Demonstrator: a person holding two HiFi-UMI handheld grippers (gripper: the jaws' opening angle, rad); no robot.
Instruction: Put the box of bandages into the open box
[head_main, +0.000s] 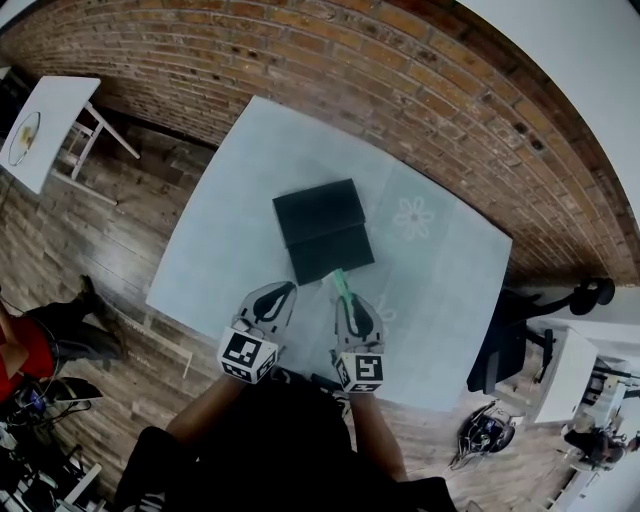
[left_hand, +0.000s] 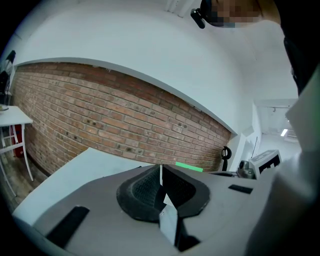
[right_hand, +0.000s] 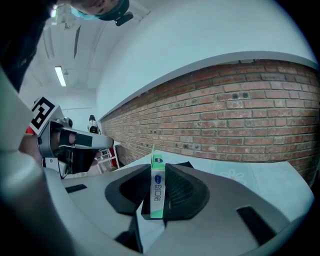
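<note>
The right gripper (right_hand: 159, 172) clamps the green-white bandage box (right_hand: 157, 196), blue print too blurry to read; left gripper (left_hand: 160, 180) jaws pressed together, empty.

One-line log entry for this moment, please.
right gripper: shut on box of bandages | left gripper: shut, empty | open box: on table, ahead of grippers | placement: not yet done

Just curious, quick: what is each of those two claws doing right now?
Left gripper: closed, nothing between its jaws.
Right gripper: closed on the box of bandages.
</note>
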